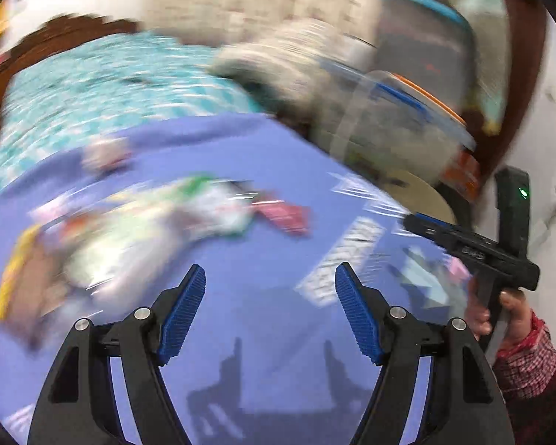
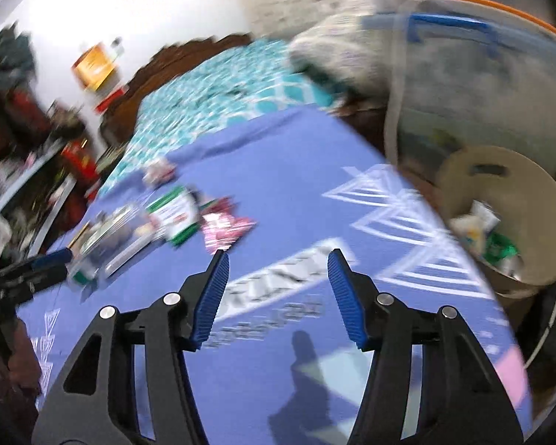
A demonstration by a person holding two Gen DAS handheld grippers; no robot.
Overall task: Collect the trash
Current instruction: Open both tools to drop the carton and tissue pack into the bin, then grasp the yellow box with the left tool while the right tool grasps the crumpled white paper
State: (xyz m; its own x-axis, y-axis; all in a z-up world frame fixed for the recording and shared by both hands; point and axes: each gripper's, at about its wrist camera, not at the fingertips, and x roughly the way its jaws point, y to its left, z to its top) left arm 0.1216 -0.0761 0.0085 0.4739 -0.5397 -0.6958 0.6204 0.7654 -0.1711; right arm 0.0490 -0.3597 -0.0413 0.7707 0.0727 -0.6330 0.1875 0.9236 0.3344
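Both views are motion-blurred. Several wrappers lie on a purple-blue sheet (image 1: 263,333): a pink-red wrapper (image 1: 285,217), a white and green packet (image 1: 211,207) and a yellow-brown packet (image 1: 22,278). My left gripper (image 1: 270,278) is open and empty above the sheet, short of them. In the right wrist view the pink wrapper (image 2: 226,228) and the white and green packet (image 2: 176,217) lie just beyond my right gripper (image 2: 278,263), which is open and empty. A beige bin (image 2: 507,218) with trash inside stands to the right of the sheet. The right gripper (image 1: 463,244) also shows in the left wrist view.
A teal patterned bedspread (image 2: 218,96) lies beyond the sheet. A clear storage box with a blue handle (image 2: 474,74) stands behind the bin. Cluttered shelves (image 2: 37,155) are at the left. The bin also shows in the left wrist view (image 1: 422,193).
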